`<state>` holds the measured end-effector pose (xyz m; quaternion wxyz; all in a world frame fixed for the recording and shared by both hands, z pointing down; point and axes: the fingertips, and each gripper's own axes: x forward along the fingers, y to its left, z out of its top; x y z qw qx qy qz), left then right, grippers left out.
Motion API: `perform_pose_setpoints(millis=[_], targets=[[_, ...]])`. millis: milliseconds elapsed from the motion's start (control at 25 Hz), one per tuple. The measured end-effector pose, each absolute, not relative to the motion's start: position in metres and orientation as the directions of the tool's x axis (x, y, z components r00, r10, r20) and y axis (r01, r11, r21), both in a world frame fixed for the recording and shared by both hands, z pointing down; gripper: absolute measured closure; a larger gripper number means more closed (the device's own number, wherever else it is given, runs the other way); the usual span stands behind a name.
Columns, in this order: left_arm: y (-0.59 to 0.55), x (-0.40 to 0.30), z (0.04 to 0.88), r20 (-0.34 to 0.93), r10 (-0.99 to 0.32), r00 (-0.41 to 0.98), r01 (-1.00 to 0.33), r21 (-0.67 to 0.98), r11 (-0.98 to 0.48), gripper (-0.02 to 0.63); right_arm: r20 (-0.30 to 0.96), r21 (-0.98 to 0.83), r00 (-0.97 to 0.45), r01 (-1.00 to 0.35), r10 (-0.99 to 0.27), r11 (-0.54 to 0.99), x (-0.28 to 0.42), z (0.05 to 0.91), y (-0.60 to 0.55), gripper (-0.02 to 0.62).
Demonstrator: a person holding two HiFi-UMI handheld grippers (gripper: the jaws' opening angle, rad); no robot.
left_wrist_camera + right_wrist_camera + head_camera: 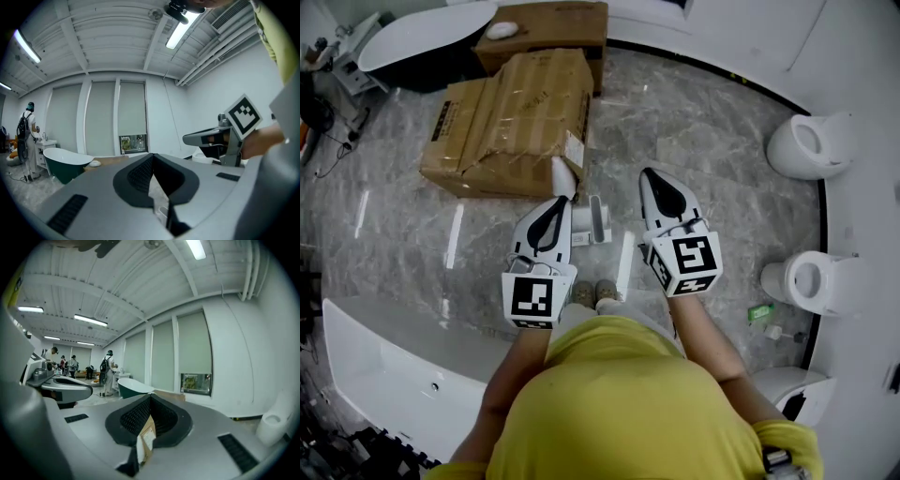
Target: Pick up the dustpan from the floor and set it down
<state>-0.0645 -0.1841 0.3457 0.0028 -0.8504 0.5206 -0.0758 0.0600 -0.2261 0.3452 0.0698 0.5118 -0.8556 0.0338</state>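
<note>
- The left gripper (557, 202) is held out level in front of the person's yellow top (619, 403), with its marker cube nearest the body.
- In the left gripper view its jaws meet at the tips (152, 157). Only a thin slit shows lower down, and nothing is gripped between them.
- The right gripper (652, 178) is held beside it, also level, a little further forward in the head view.
- In the right gripper view its jaws are closed tip to tip (150, 397) and empty. The brown card seen through the slit is the cardboard box (145, 437) lying behind them.
- A white item that appears to be the dustpan (592, 221) lies on the grey marble floor (694, 122). In the head view it lies between the two grippers, partly hidden by the left one, and neither gripper touches it.
- The dustpan is just ahead of the person's shoes (593, 294) and close to the torn corner of the cardboard box.
- Two white toilets (811, 145) stand along the right wall, well apart from the dustpan.
- A dark bathtub (422, 42) sits beyond the boxes at the top left.
</note>
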Motion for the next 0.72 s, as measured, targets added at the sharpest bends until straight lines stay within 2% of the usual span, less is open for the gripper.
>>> perform_pose_setpoints(millis=[160, 280, 720], targets=[[-0.187, -0.068, 0.307, 0.058, -0.91, 0.41, -0.902, -0.123, -0.414, 0.607, 0.045, 0.126, -0.426, -0.895, -0.904, 0.428, 0.062, 0.298, -0.215, 0.584], [-0.183, -0.068, 0.286, 0.02, -0.919, 0.393, -0.912, -0.119, -0.392, 0.607, -0.005, 0.142, -0.428, -0.895, -0.904, 0.423, 0.06, 0.282, -0.205, 0.585], [-0.17, -0.066, 0.278, 0.017, -0.924, 0.382, -0.917, -0.115, -0.382, 0.607, -0.009, 0.116, -0.436, -0.894, -0.9, 0.432, 0.065, 0.287, -0.189, 0.586]])
